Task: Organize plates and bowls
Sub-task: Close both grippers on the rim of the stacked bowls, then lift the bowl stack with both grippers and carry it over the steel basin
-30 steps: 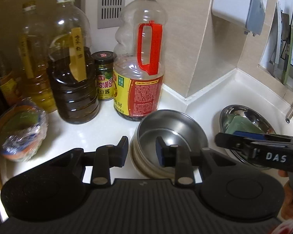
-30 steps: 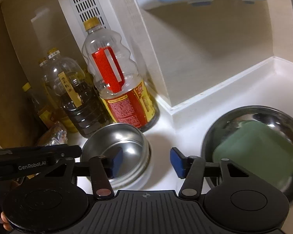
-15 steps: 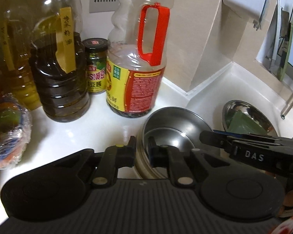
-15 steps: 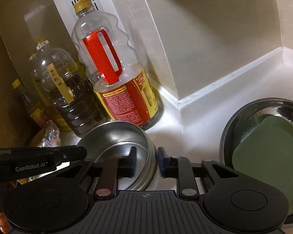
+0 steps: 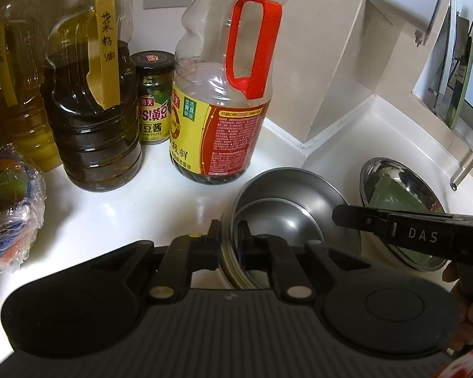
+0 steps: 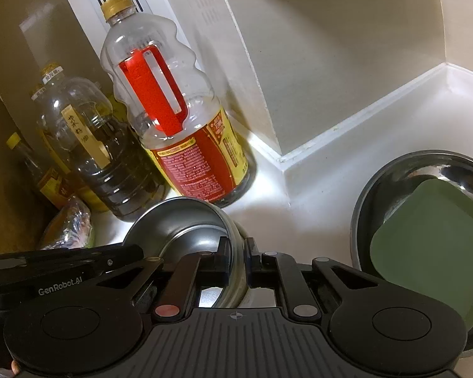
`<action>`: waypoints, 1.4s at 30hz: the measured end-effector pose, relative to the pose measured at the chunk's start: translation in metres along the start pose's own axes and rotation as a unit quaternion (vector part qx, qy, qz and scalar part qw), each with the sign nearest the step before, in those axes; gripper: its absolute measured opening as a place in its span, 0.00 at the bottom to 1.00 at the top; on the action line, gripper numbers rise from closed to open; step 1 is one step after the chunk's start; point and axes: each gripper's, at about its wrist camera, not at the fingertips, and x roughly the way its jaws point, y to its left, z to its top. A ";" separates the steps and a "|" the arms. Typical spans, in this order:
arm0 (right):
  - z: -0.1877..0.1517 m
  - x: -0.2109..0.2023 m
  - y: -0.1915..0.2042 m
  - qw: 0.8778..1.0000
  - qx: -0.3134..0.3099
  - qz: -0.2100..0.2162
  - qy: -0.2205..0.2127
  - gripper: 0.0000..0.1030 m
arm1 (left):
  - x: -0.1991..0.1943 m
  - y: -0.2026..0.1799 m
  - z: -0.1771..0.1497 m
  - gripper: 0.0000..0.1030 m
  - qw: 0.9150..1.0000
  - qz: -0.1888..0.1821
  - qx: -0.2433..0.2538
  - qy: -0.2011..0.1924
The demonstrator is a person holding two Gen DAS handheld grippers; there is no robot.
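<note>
A steel bowl, seemingly nested in another, stands on the white counter in front of the bottles. My left gripper is shut on its near left rim, one finger outside the wall and one inside. My right gripper is closing its jaws on the opposite rim of the same bowl, and its pads press the wall. Each gripper shows in the other's view: the right one and the left one. A wider steel bowl to the right holds a green square plate.
Behind the bowl stand a soy sauce bottle with a red handle, a dark oil bottle, a small jar and a yellow oil bottle. A plastic-wrapped dish lies at the left. A wall corner juts out.
Both grippers came forward to the steel bowl and shut their jaws on its rim, the left on one side and the right on the other.
</note>
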 end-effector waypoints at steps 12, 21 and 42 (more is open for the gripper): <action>-0.001 0.004 -0.004 1.000 0.007 -0.003 0.004 0.13 | 0.003 0.000 0.001 0.17 1.000 0.010 0.003 0.007; -0.005 0.017 -0.005 0.999 0.008 -0.020 0.028 0.40 | 0.011 0.005 0.000 0.21 1.000 0.006 -0.004 0.023; -0.010 0.024 -0.002 0.998 0.024 -0.048 0.043 0.23 | 0.020 -0.003 -0.005 0.22 0.999 -0.019 0.021 0.034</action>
